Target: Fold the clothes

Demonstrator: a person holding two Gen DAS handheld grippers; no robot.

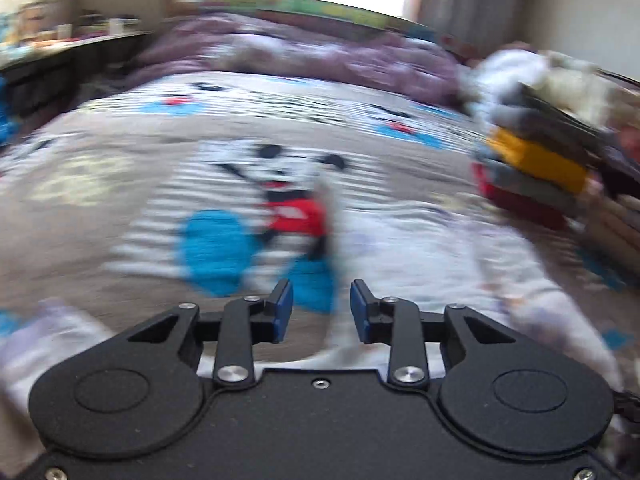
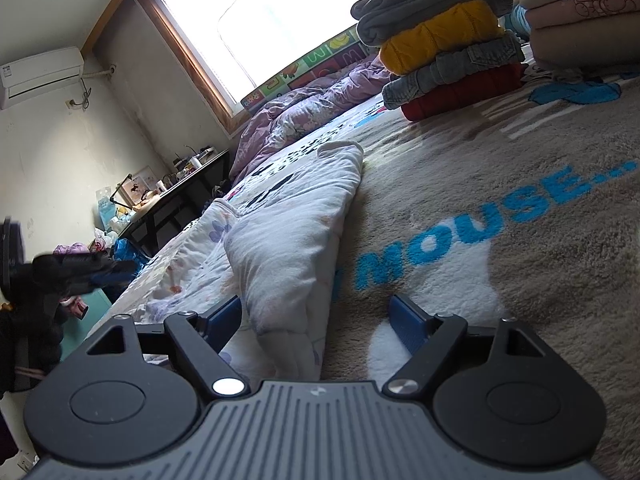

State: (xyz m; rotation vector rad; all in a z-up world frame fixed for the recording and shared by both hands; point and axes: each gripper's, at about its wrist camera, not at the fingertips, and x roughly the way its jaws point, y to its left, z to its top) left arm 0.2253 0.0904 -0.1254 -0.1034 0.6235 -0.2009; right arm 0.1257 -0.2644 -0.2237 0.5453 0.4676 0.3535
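Two blue pads of the left gripper are seen parted, nothing between them, over the blanket. In the right view, the right gripper is held open astride the white garment, seemingly for folding; the stack is kept at the blanket's far edge.

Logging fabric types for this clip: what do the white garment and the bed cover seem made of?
White garment: looks like thin crinkled cotton with a faint floral print, matte, softly creased. Bed cover: seems a plush fleece, fuzzy short pile visible around the blue lettering. Both guesses from looks alone.
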